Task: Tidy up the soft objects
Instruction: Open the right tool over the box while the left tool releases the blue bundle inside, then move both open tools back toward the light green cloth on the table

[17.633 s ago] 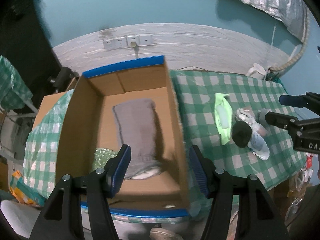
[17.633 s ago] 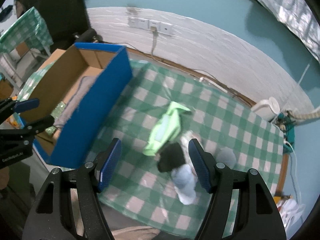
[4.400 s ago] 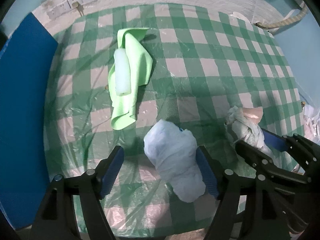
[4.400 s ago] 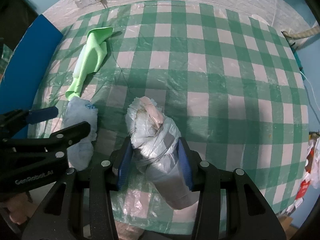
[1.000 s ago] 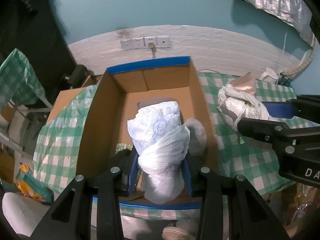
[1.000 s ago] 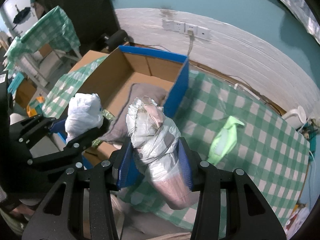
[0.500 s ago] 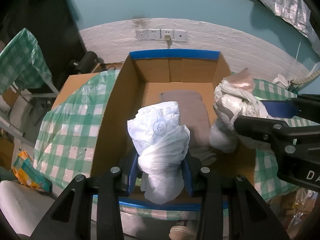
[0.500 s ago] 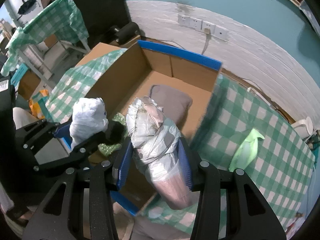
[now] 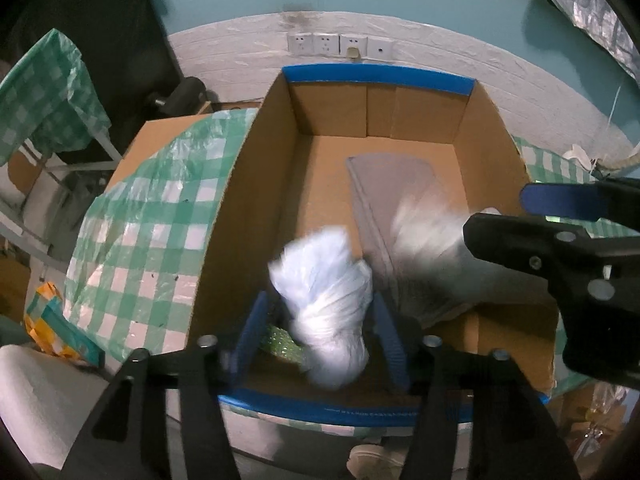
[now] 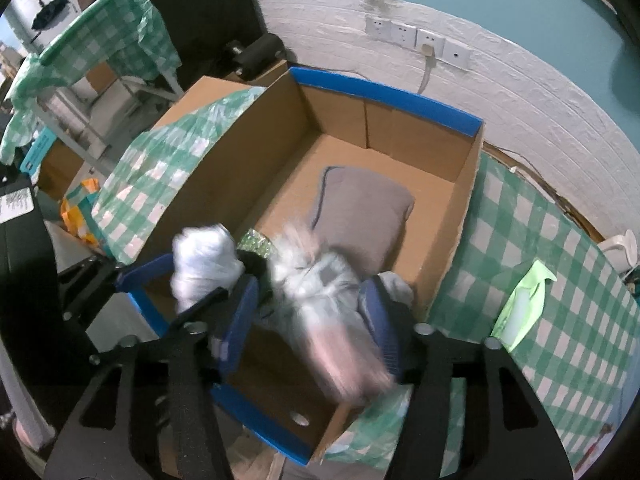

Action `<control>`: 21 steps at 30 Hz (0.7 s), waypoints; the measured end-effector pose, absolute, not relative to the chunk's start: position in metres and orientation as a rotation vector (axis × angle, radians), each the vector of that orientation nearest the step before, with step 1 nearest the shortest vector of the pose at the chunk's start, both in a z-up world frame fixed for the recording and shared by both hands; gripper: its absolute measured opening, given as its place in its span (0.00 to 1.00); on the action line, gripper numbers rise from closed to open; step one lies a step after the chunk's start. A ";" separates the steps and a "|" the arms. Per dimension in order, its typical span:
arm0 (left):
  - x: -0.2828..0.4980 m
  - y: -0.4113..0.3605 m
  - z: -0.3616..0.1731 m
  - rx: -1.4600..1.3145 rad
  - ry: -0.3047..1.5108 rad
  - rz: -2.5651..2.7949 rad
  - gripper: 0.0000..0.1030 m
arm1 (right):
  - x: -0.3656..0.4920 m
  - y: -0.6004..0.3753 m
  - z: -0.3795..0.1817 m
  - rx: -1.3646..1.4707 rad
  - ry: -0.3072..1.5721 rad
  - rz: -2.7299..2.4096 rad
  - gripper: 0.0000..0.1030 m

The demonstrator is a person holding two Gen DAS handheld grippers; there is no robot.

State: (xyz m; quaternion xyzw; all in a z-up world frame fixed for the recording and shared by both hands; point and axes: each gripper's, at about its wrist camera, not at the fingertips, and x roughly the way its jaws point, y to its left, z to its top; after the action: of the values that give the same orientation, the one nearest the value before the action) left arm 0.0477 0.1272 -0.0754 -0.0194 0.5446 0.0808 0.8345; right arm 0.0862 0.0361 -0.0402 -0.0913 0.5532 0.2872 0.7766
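Holding both grippers over the cardboard box (image 9: 256, 216), you are letting go of two soft bundles at once. Your left gripper (image 9: 320, 330) has its jaws opening, and the pale blue bundle (image 9: 324, 300) sits between the blue pads (image 9: 250, 330) with a gap on each side; it looks blurry. It is low in the near end of the box, just over a bit of shiny green wrap (image 9: 280, 340). Your right gripper (image 10: 312, 312) has its jaws opening too, and the white and pink bundle (image 10: 320, 300) is between its fingers, also blurry, with the pads no longer squeezing it. That bundle is over the near part of the box floor, next to the grey folded cloth (image 10: 360, 204) that lies flat inside the box. A small white soft thing (image 10: 398, 284) rests by the right wall of the box. The box has blue edges and stands on a table with a green checked cover (image 10: 560, 320). On that cover, well apart from the box, lies a bright green cloth (image 10: 524, 300) with a white piece in it. Behind the box you can see a white wall with sockets (image 9: 340, 44). A shoe (image 9: 376, 460) shows below the box edge in the left view.
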 end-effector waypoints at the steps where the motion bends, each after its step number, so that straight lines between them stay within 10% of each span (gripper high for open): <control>1: 0.047 0.127 -0.075 -0.036 1.148 0.175 0.61 | 0.087 0.035 -0.039 -0.198 1.190 0.615 0.65; 21: 0.044 0.119 -0.056 -0.058 1.097 0.163 0.67 | 0.089 -0.006 -0.026 -0.150 1.159 0.554 0.67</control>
State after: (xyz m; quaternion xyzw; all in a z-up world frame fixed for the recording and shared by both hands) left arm 0.0443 0.1192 -0.0562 -0.0273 0.5209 0.0774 0.8496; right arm 0.0894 -0.0060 -0.0257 -0.0697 0.5399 0.2582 0.7981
